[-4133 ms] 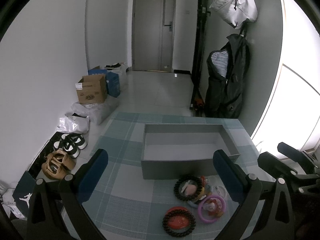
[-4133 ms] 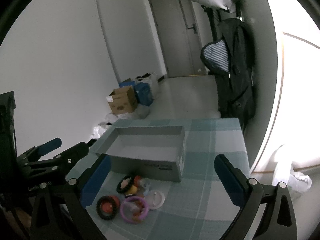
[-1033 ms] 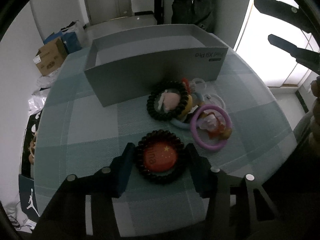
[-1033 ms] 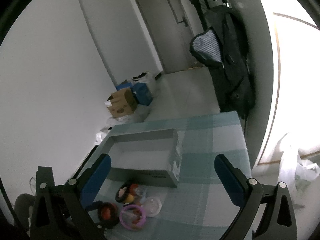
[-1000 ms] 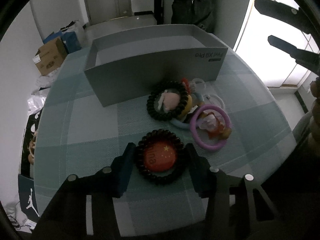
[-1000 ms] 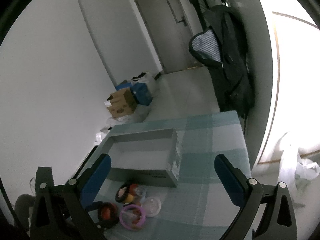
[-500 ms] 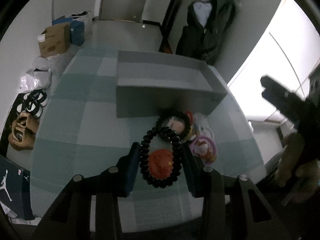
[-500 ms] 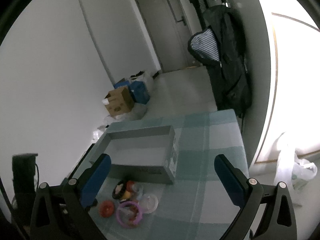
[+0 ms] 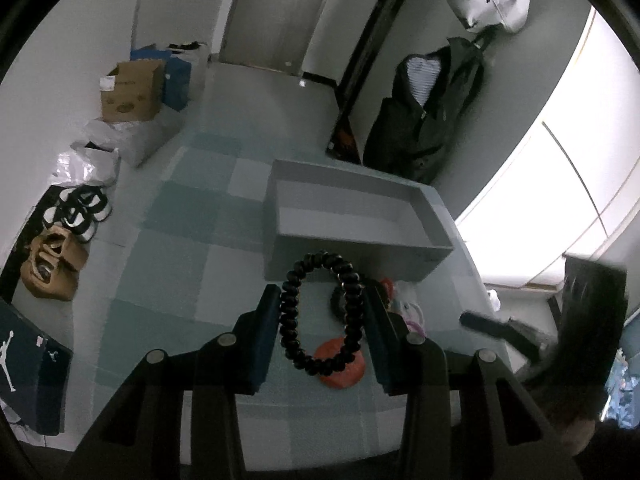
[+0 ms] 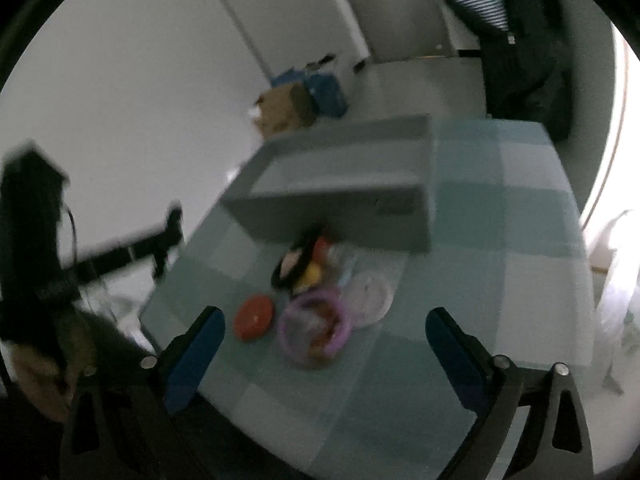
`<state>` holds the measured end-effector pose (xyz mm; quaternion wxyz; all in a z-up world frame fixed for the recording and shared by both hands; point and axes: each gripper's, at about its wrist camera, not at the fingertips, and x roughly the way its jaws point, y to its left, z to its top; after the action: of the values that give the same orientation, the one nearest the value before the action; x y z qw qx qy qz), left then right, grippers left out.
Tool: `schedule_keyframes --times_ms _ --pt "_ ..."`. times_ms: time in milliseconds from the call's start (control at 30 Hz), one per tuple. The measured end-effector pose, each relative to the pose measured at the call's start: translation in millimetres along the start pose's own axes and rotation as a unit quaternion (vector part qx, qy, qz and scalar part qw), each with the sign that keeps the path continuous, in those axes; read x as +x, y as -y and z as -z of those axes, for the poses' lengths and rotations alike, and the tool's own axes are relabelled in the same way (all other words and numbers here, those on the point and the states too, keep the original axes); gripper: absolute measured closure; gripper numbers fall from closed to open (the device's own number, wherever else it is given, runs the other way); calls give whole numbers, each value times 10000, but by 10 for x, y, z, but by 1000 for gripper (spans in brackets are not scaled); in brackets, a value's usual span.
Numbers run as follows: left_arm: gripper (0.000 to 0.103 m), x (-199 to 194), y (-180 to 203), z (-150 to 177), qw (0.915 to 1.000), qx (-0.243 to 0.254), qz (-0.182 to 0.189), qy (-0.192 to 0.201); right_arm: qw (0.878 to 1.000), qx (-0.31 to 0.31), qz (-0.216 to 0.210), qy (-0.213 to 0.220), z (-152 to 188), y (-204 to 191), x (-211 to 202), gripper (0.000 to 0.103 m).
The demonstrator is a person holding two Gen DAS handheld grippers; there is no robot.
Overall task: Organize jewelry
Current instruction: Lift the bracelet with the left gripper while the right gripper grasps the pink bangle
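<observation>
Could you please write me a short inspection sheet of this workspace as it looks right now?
Surface: table under a teal checked cloth.
Job's things: black bead bracelet lifted off the table; grey box empty; red disc, purple ring and other bracelets lie before the box.
Clutter: nothing seen.
Claws: left claw shut on the bead bracelet; right claw open, above the pile.
Cables: nothing seen.
Surroundings: cardboard box, shoes, hanging jacket.
</observation>
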<state>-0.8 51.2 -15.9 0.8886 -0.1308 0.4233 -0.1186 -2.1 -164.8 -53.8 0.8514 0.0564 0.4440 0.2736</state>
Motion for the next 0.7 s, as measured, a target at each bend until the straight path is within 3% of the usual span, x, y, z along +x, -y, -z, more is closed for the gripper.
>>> schedule_keyframes --times_ms 200,433,567,700 --pt "68 -52 -139 -22 9998 -183 -21 73 9951 -749 633 -126 131 -259 237 9" --pt "68 -54 -214 -61 9992 -375 32 94 9882 -1078 1068 -195 136 -316 364 34" --pt "68 -53 -191 -64 9993 -346 40 119 9856 -1307 1062 -183 128 -367 392 50" --pt "68 -62 -163 -46 9996 -257 17 139 9852 -1392 977 -213 151 -446 402 51"
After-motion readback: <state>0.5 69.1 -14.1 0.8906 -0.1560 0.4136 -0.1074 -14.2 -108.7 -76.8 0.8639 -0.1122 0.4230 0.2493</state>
